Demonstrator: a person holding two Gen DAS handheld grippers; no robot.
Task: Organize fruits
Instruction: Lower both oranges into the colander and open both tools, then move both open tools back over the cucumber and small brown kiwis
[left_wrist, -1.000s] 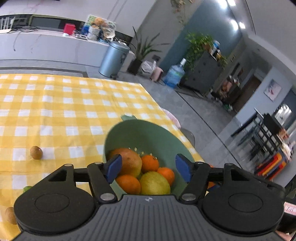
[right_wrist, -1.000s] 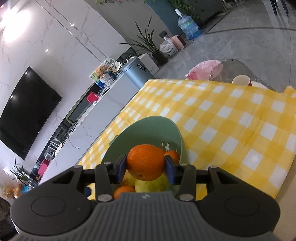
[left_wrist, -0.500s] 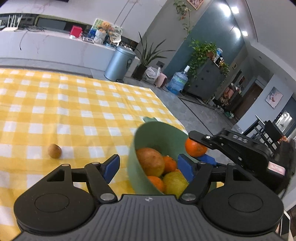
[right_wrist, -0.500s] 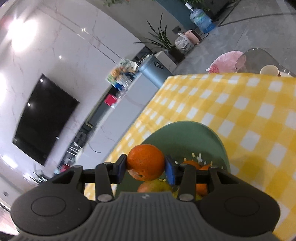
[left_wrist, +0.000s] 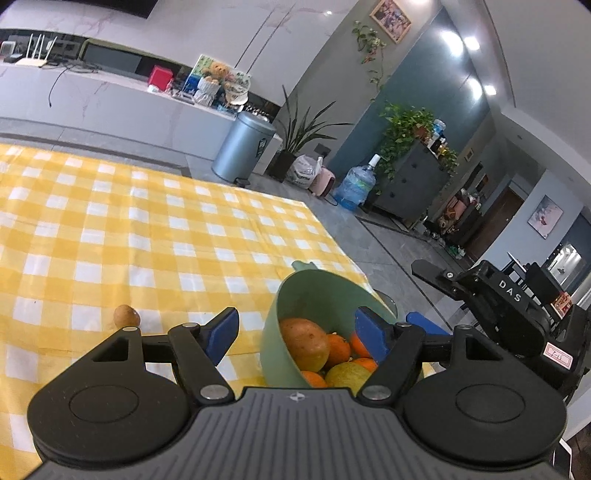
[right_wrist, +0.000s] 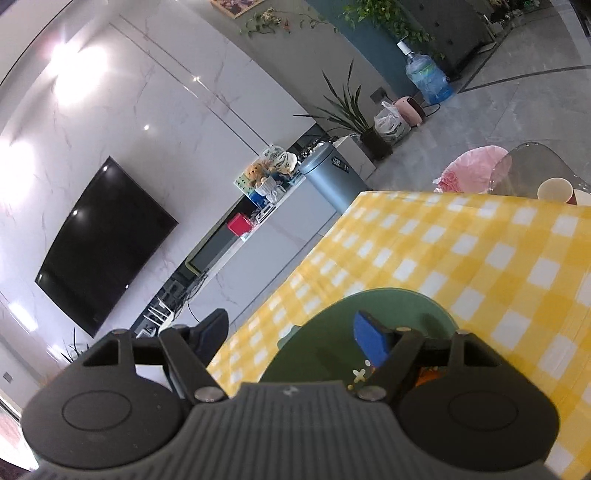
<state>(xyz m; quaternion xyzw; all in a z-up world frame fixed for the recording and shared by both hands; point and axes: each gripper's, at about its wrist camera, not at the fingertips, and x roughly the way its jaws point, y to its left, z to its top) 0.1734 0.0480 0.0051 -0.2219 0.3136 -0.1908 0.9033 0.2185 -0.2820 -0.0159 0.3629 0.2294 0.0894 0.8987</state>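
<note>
Over the round green plastic bowl (left_wrist: 291, 295) of oranges, the right gripper (right_wrist: 291, 332) is opening, jaws empty, releasing fruit; the left gripper (left_wrist: 295, 330) waits spread beside it.

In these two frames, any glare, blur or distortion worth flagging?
Left wrist view: sharp, fisheye bends the room edges, ceiling spotlights blow out. Right wrist view: strong glare on the marble wall, tablecloth slightly soft, horizon tilted.

Our right tongs (right_wrist: 295, 338) had an orange clamped a second ago; now their jaws are opening with nothing between them. The orange has gone from both views. Our left tongs (left_wrist: 295, 332) have swung left, green bowl (left_wrist: 271, 332) now under their right jaw.
</note>
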